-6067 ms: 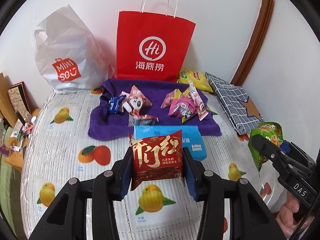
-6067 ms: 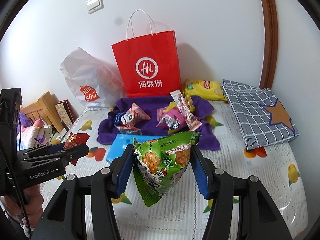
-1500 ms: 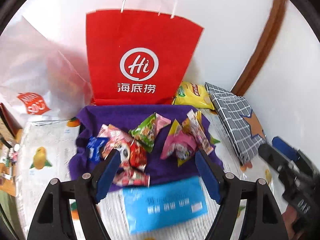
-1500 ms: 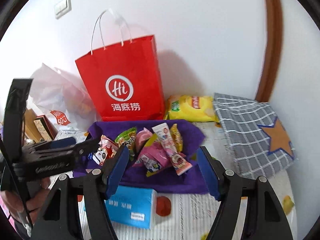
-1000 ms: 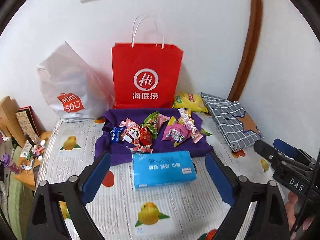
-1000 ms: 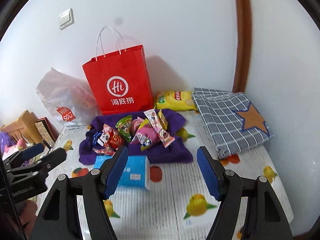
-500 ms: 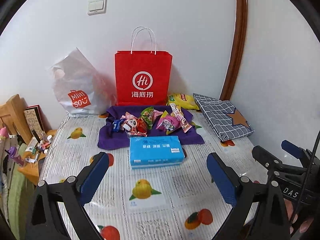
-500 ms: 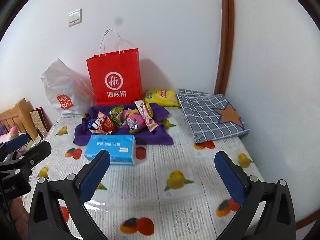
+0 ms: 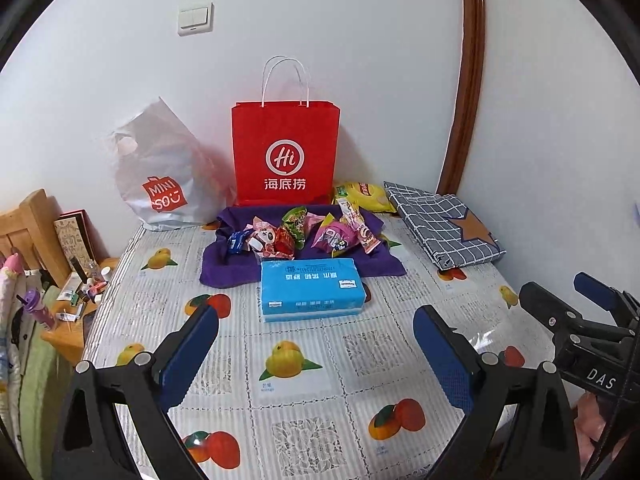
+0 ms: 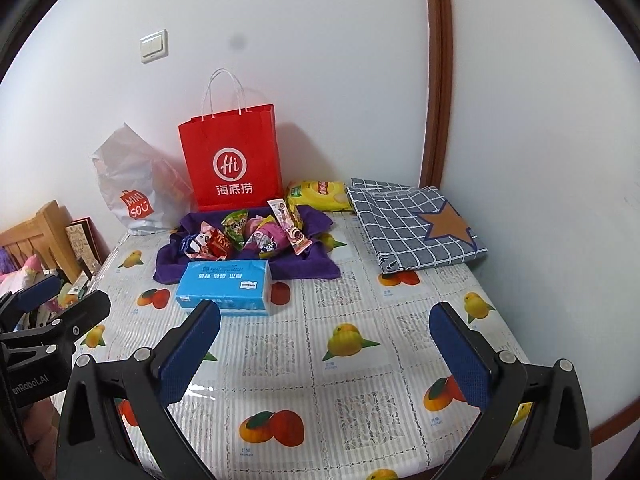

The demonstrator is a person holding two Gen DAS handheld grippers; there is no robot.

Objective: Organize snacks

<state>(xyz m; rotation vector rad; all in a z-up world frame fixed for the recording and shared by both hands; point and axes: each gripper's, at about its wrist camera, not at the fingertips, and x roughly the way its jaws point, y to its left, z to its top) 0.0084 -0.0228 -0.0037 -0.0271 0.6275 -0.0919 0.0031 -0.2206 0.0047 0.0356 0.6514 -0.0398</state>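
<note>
L gripper (image 9: 316, 322) wide open, nothing between blue pads (image 9: 188, 354), above table (image 9: 400, 312) w/ fruit-print cover. R gripper (image 10: 325, 328) also wide open, holding nothing, pads (image 10: 460, 354) far apart. Seen also in L wrist view at far right edge (image 9: 576, 316), jaws apart there too. L gripper visible at left edge of R wrist view (image 10: 56, 308).

Snacks all on purple towel (image 9: 232, 268) at far side of table, in front of red paper bag (image 9: 285, 148). On left part of towel: small blue packet (image 9: 237, 241), panda packet (image 9: 262, 240), red packet (image 9: 283, 245), touching each other in one heap. Green packet (image 9: 295, 222) in middle, leaning on this heap. On right part: pink packet (image 9: 334, 236) and long strip packet (image 9: 357, 226) lying over it, tilted. Same groups in R wrist view: green packet (image 10: 236, 226), red packet (image 10: 219, 245), strip packet (image 10: 289, 226).

Blue tissue pack (image 9: 311, 290) flat on table just in front of towel, touching its near edge or overlapping, cannot tell which. Yellow chips bag (image 9: 364, 196) behind towel at right, beside red bag, near wall. Grey checked cloth w/ brown star (image 9: 444, 226) folded at right side of table, apart from towel. White plastic bag (image 9: 160, 172) w/ red logo left of red bag, against wall. Light switch (image 9: 194, 20) on wall above. Wooden furniture (image 9: 28, 228) w/ small items at left of table.
</note>
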